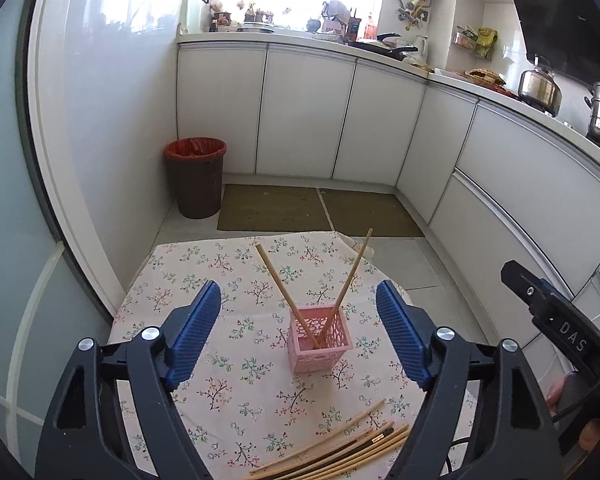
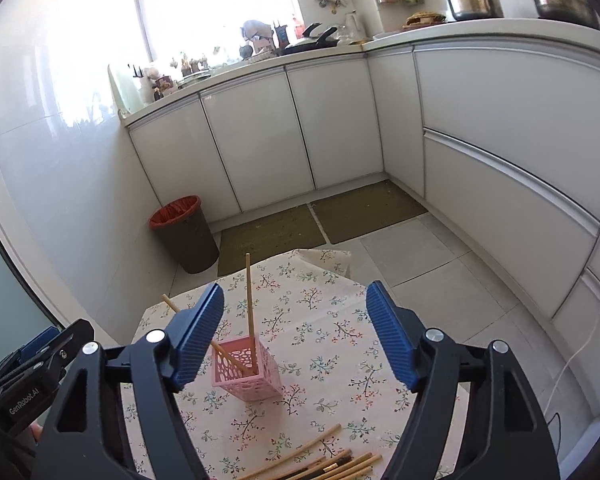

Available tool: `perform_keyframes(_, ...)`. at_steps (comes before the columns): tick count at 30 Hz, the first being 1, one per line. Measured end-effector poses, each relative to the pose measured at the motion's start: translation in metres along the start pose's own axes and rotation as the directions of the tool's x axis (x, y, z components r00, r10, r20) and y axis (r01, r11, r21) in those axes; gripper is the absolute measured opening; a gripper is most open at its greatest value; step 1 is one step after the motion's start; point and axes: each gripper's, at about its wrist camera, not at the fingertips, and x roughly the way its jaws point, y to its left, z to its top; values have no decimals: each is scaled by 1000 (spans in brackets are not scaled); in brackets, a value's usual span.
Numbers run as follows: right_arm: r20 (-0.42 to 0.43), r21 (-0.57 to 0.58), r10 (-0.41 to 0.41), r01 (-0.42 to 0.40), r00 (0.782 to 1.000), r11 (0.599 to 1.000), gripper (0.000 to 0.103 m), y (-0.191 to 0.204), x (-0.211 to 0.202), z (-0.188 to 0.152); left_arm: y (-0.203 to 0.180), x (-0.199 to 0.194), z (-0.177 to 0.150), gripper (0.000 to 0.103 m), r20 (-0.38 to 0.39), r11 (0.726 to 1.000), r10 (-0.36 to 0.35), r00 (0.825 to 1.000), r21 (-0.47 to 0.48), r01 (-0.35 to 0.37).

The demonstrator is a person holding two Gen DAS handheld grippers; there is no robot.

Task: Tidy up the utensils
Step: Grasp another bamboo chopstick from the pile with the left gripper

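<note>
- The small table, under a floral cloth, carries everything the task needs; a kitchen floor and white cabinets lie beyond it.
- Left gripper: jaws standing wide apart with nothing between them — the pink holder only appears in the gap, further off on the cloth. Right gripper: likewise spread wide and empty, its blue pads clear of any stick.
- The pink lattice holder stands upright near the middle of the cloth. Two bamboo chopsticks lean out of it in a V, their upper ends well apart.
- The loose chopsticks — light bamboo ones and a few dark ones — lie flat in a rough bundle at the near edge, nearer the person than the holder and below both grippers.
- The relation that matters, as I judge it: the bundle's long axis runs from near-left to far-right across both views, so jaws must close across that line, not along it.
- In the left view the bundle sits beneath that gripper's right finger; in the right view it lies low between the fingers. The right hand looks better lined up, though neither is close to touching.
- The next pick likely calls for pulling back and dipping down toward the near edge.
</note>
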Motion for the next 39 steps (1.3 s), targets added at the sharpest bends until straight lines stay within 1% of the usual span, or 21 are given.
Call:
perform_keyframes(2,13,3,-5,5,1000,1000,89,-11,-14,-10,-5,3,-9,91,-46,1000,-18,999,24,19)
perform_keyframes(4,13,9,-9,9,1000,1000,94,-23,-27,-22,-12,10,-18,94,-98,997,-33,995,61,39)
perform_keyframes(6,-5,15,-5,6,1000,1000,96,-34,-37,-35,-21,19,-29,96,-142,993,-30,989,109,46)
perform_keyframes(7,-21,18,-2,3,1000,1000,96,-40,-41,-43,-27,25,-34,96,-176,989,-35,984,136,60)
perform_keyframes(11,-100,48,4,0,995,999,96,-63,-50,-72,-50,50,-59,96,-308,967,-59,949,219,131)
perform_keyframes(14,-183,96,19,-1,983,995,96,-81,-48,-94,-66,68,-83,96,-409,948,-46,911,270,169)
perform_keyframes(15,-216,118,27,-2,976,993,96,-88,-46,-101,-71,77,-89,96,-450,940,-44,892,284,189)
perform_keyframes(17,-295,181,52,2,954,984,96,-100,-40,-117,-77,90,-100,96,-521,928,-55,852,288,236)
perform_keyframes(20,-419,271,76,45,905,962,96,-119,-25,-140,-87,118,-118,96,-626,920,-64,777,265,289)
perform_keyframes(21,-458,299,88,60,884,952,96,-125,-20,-148,-91,127,-122,96,-643,920,-53,764,267,288)
perform_keyframes(24,-526,370,124,95,841,924,96,-139,-13,-167,-102,149,-132,96,-669,915,-11,743,293,278)
perform_keyframes(25,-544,390,133,110,829,914,96,-143,-12,-172,-106,156,-133,96,-672,911,3,740,307,275)
perform_keyframes(27,-564,416,142,131,813,900,96,-151,-10,-179,-114,167,-136,95,-671,907,19,742,324,270)
perform_keyframes(28,-570,425,143,141,809,894,96,-154,-10,-180,-119,173,-138,93,-675,904,24,738,330,272)
perform_keyframes(30,-577,434,144,153,804,888,96,-158,-10,-183,-128,186,-142,88,-692,901,28,722,330,282)
perform_keyframes(32,-580,439,138,166,803,883,96,-164,-11,-182,-137,198,-150,74,-706,895,43,707,342,287)
perform_keyframes(33,-582,442,135,172,802,880,96,-168,-10,-182,-140,204,-154,69,-712,891,55,700,351,287)
perform_keyframes(34,-585,446,135,178,800,877,96,-170,-10,-182,-143,210,-158,59,-718,887,73,692,363,284)
perform_keyframes(35,-588,451,135,184,798,873,96,-172,-9,-182,-145,217,-162,51,-723,884,91,685,375,278)
perform_keyframes(38,-595,464,135,202,792,863,96,-179,-6,-184,-147,228,-169,44,-722,879,122,681,397,264)
perform_keyframes(39,-597,468,136,206,790,859,96,-180,-5,-184,-147,231,-171,43,-725,876,135,676,406,261)
